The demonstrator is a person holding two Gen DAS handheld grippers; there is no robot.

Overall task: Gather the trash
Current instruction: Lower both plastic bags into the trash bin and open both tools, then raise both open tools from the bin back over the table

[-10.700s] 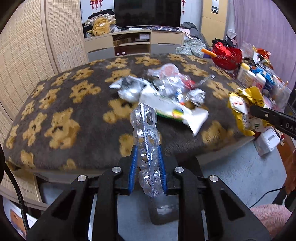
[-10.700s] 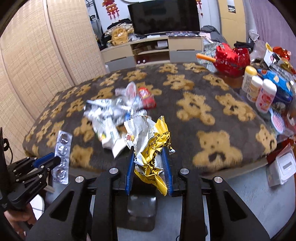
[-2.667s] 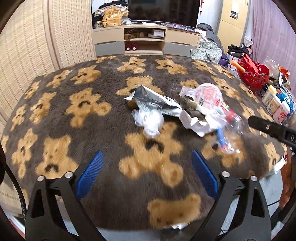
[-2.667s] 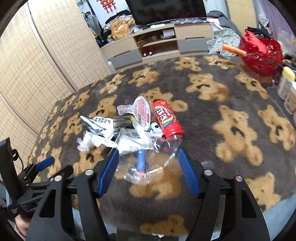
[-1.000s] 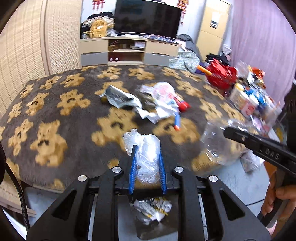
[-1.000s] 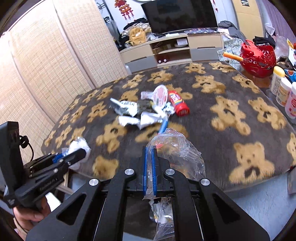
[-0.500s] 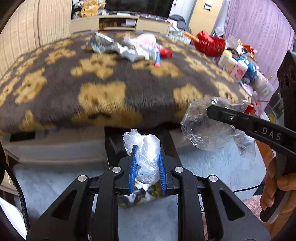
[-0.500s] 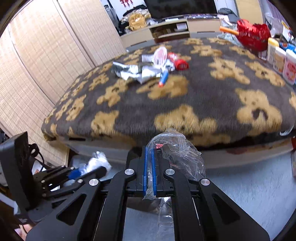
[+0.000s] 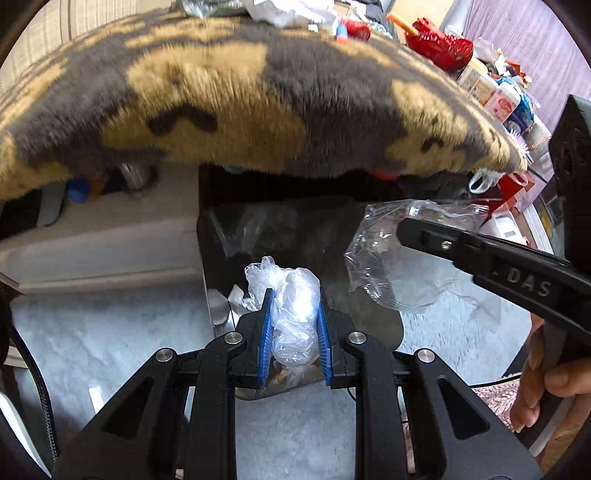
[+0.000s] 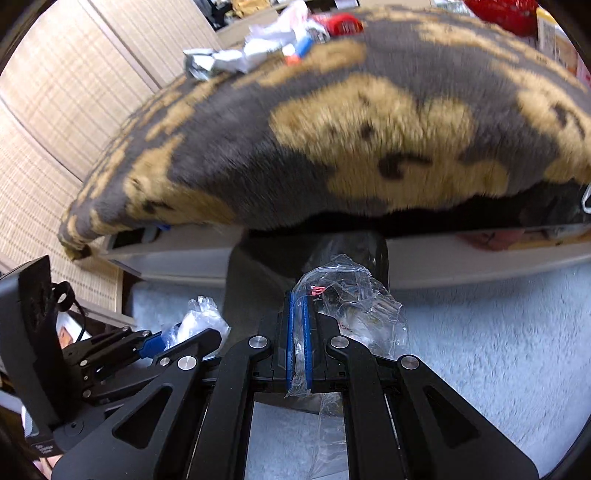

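At lower centre, the left gripper (image 9: 293, 317) is clamping a crumpled white plastic wad (image 9: 291, 295); the right gripper (image 10: 300, 332) is pinching a creased clear wrapper (image 10: 354, 310).

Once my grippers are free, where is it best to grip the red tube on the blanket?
Probably across the middle of the red tube, coming from above: it lies on its side on the blanket, and crumpled wrappers crowd one end.
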